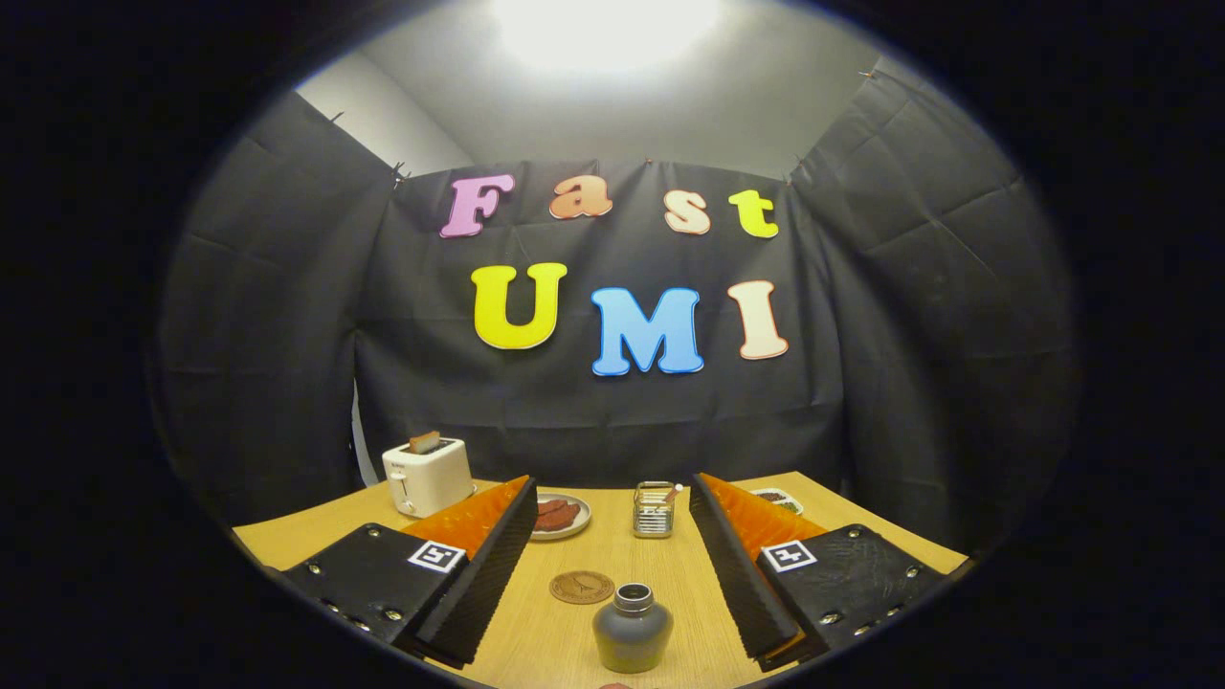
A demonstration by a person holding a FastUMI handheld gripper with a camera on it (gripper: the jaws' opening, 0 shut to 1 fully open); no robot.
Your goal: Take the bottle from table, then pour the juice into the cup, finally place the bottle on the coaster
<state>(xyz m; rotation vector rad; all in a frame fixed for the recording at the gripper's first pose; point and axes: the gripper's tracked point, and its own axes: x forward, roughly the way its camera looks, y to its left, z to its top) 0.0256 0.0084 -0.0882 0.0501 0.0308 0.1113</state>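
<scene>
Bottle (pixel 632 628) stands upright on the table (pixel 670 593), squat grey body w/ short metal-looking neck, cap end up. It sits between the two fingers, low in the gap, nearer their base than their tips. Neither finger touches it; clear wood shows on both sides of it.

Gripper (pixel 612 502) is spread wide, fingers well apart, holding nothing. Each finger carries a small square marker tag on its mount.

Coaster (pixel 582 587) lies flat just beyond the bottle, slightly toward the left finger; round, brownish, w/ a faint pattern on top. Near the bottle but apart from it.

Cup (pixel 655 509) is further ahead, roughly level w/ the fingertips, closer to the right finger. Looks like clear glass w/ something pale inside; can't tell what. Upright.

Plate (pixel 560 516) sits just beside the left fingertip, across from the cup, w/ dark reddish food pieces on it. Part of its rim is hidden behind the finger.

Toaster (pixel 427 476), white, stands beyond the left finger near the table's far edge, w/ a slice sticking out of the top slot.

A second dish (pixel 777 499) peeks out beyond the right finger, mostly hidden; contents unclear.
</scene>
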